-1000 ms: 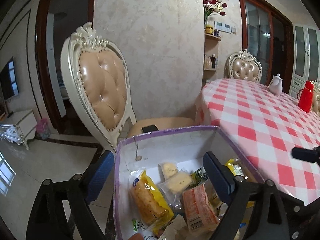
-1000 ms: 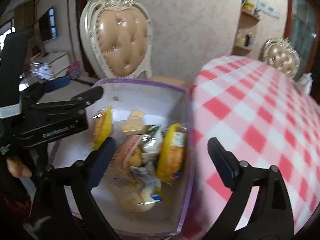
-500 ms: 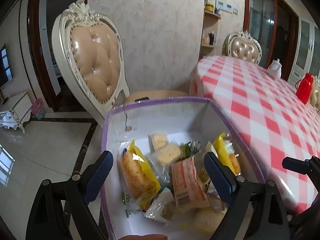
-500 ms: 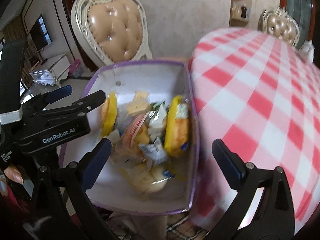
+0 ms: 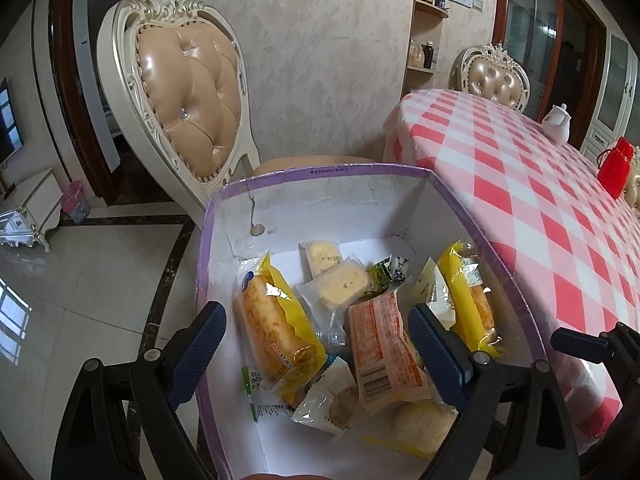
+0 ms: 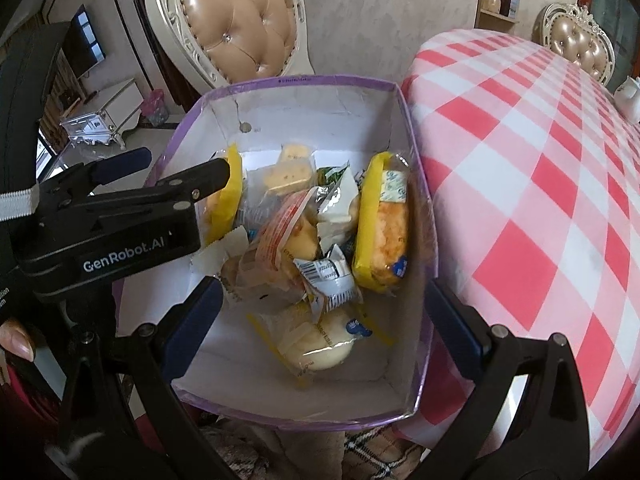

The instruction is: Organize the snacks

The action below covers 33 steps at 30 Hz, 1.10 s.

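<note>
I am holding both grippers over the box, which is sitting against the checked table's edge, a chair behind its far wall. Left gripper and right gripper are both standing spread, pinching nothing. Wrapped snacks are lying heaped inside the box, white floor showing bare nearest me.
</note>
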{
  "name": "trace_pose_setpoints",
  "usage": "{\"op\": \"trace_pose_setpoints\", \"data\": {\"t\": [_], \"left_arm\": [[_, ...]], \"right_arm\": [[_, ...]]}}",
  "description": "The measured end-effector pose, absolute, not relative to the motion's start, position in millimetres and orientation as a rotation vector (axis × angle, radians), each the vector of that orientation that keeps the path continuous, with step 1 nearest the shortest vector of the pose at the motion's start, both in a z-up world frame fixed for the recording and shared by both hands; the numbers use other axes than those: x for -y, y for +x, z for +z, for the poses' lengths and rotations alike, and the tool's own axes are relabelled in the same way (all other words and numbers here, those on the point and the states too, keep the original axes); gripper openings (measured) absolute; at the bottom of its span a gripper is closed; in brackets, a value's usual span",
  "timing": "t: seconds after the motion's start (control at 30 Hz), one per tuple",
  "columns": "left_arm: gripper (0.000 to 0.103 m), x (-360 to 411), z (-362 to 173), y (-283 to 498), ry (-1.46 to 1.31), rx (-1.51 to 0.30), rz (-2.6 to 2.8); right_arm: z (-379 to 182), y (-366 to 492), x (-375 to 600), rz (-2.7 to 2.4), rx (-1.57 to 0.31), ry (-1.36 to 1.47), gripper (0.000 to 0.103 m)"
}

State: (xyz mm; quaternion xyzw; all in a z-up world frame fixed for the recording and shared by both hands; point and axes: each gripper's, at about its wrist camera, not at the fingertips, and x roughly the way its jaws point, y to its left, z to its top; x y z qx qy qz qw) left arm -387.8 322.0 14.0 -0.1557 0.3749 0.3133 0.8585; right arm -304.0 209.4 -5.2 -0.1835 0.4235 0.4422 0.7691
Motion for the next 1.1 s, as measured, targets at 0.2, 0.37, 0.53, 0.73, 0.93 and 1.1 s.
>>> {"op": "trace_pose_setpoints", "data": {"t": [0.2, 0.37, 0.53, 0.73, 0.93, 1.1], "left_arm": [[0.093, -323, 11, -386, -0.334, -0.801, 0.652], [0.093, -325, 10, -387, -0.34, -0.802, 0.653], [0.093, -327, 8, -387, -0.344, -0.805, 0.656], [0.093, -328, 6, -387, -0.346, -0.813, 0.656], [0.093, -328, 3, -386, -0.351, -0.82, 0.657], [0.093, -329, 2, -386, -0.352, -0.827, 0.656]], "right_arm": [[-9, -307, -214, 0.957, -0.935, -0.419, 0.101], [-13, -309, -217, 0.955, -0.948, -0.434, 0.101], [-16, -309, -219, 0.954, -0.958, -0.439, 0.101], [-18, -308, -220, 0.953, -0.969, -0.444, 0.101], [-19, -309, -220, 0.956, -0.973, -0.449, 0.101], [-20, -310, -221, 0.958, -0.977, -0.452, 0.101]]}}
